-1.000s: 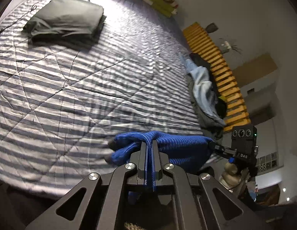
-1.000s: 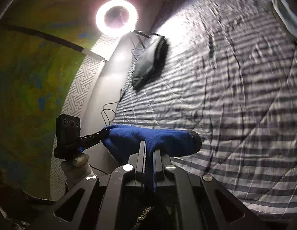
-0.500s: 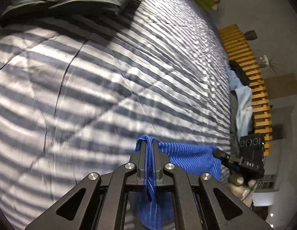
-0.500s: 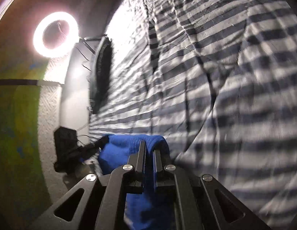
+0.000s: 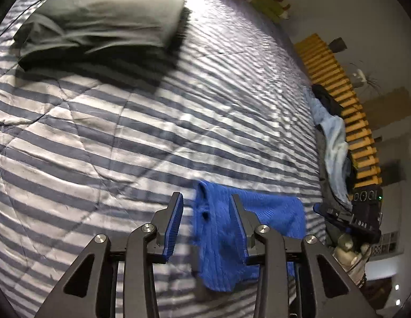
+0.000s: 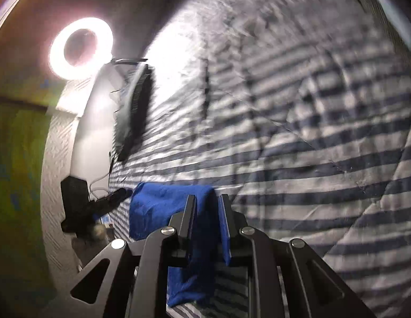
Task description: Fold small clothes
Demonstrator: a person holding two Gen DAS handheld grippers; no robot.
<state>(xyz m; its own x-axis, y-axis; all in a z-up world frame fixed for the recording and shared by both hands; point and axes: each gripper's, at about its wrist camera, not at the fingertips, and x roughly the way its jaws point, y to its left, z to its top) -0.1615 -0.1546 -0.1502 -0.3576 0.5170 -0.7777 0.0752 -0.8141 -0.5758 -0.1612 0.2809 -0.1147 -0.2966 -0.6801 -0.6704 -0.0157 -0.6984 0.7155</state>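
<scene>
A small blue ribbed garment (image 5: 271,212) lies folded on the striped bedspread (image 5: 99,159). My left gripper (image 5: 206,201) hangs just over its left edge. The jaws are opening, and the cloth sits loose between them, clear of the left pad. In the right wrist view the same blue garment (image 6: 157,206) drapes between the fingers of my right gripper (image 6: 207,198). Those jaws are opening too, and a narrower gap shows. Each view shows the other gripper at the garment's far end: the right gripper (image 5: 318,208) and the left gripper (image 6: 126,193).
A folded grey garment stack (image 5: 99,21) lies at the far left of the bed. A heap of pale blue and dark clothes (image 5: 332,137) sits at the right edge beside yellow wooden slats (image 5: 338,92). A ring light (image 6: 81,47) glares beyond the bed.
Both grippers have come down and forward to the bedspread with the blue garment. Their jaws were clamped on it and now stand apart. The garment rests on the bed.
</scene>
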